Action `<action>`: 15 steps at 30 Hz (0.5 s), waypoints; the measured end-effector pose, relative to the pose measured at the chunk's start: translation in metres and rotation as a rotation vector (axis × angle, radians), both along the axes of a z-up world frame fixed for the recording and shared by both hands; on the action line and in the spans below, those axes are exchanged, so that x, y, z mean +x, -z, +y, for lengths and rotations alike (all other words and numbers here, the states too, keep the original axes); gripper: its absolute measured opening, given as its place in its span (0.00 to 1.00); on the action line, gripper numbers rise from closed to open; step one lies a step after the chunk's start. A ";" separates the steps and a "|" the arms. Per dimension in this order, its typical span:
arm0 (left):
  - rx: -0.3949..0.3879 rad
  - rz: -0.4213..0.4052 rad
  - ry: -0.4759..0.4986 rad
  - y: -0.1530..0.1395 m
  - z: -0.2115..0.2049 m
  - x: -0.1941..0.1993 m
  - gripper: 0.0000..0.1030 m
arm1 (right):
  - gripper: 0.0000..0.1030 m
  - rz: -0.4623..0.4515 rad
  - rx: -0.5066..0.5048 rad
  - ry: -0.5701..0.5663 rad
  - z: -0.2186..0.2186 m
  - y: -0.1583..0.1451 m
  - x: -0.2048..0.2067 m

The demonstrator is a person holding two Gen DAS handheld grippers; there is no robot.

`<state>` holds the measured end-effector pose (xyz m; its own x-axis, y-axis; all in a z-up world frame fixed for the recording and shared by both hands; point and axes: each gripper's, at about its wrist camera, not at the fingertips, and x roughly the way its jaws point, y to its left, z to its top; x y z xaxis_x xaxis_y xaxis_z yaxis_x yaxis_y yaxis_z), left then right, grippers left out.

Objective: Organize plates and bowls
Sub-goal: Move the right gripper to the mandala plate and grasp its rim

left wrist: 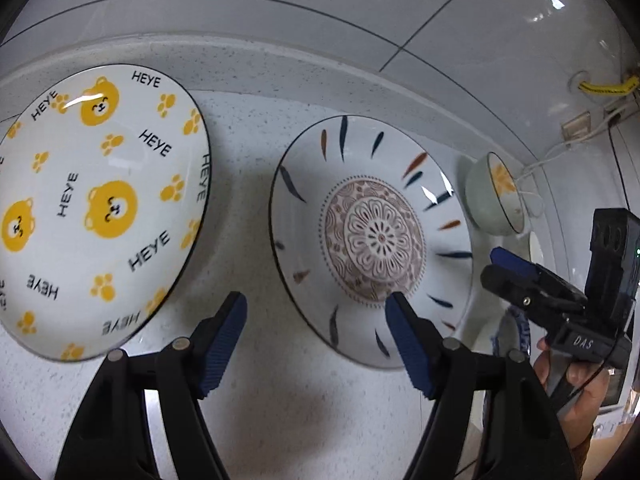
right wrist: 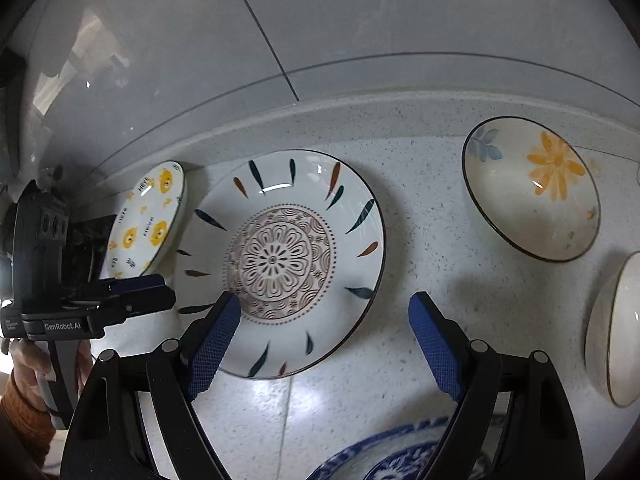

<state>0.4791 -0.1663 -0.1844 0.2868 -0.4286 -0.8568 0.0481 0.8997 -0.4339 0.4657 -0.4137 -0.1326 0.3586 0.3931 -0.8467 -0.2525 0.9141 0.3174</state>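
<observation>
On the speckled counter [right wrist: 420, 240]: mandala plate [right wrist: 288, 264] sits flat in the middle, bear plate [left wrist: 100, 208] to its left, flower bowl [right wrist: 532, 188] to its right, blue-patterned plate [right wrist: 400, 456] nearest. Left gripper [left wrist: 316, 340] and right gripper [right wrist: 324, 340] both hover with fingers spread wide, holding nothing. Glazed ceramic: likely stiff, slick, heavy-ish, chips easily. Best grab is the raised rim, pads across the edge.

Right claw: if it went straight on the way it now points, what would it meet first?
Probably the mandala plate: the open right claw points at its near right rim, though bare counter lies close beside, so depth is uncertain.
</observation>
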 end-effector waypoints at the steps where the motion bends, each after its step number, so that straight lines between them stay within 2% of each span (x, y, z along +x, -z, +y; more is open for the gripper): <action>1: 0.000 0.001 0.003 0.003 -0.003 0.004 0.68 | 0.80 0.006 -0.008 0.001 0.000 0.004 0.003; 6: 0.021 0.009 -0.001 0.017 -0.012 0.018 0.68 | 0.80 0.026 -0.007 -0.015 0.001 0.019 0.013; 11: -0.018 0.002 0.015 0.021 -0.020 0.028 0.67 | 0.79 0.053 0.017 -0.011 -0.004 0.027 0.021; 14: -0.047 0.004 0.030 0.023 -0.024 0.034 0.65 | 0.69 0.069 0.017 -0.009 -0.003 0.032 0.026; 15: -0.045 0.009 0.023 0.023 -0.024 0.036 0.62 | 0.63 0.081 0.020 -0.008 -0.003 0.034 0.027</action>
<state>0.5148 -0.1904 -0.2076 0.2692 -0.4727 -0.8391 0.0642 0.8781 -0.4741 0.4930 -0.4172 -0.1666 0.2860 0.4127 -0.8648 -0.2329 0.9054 0.3551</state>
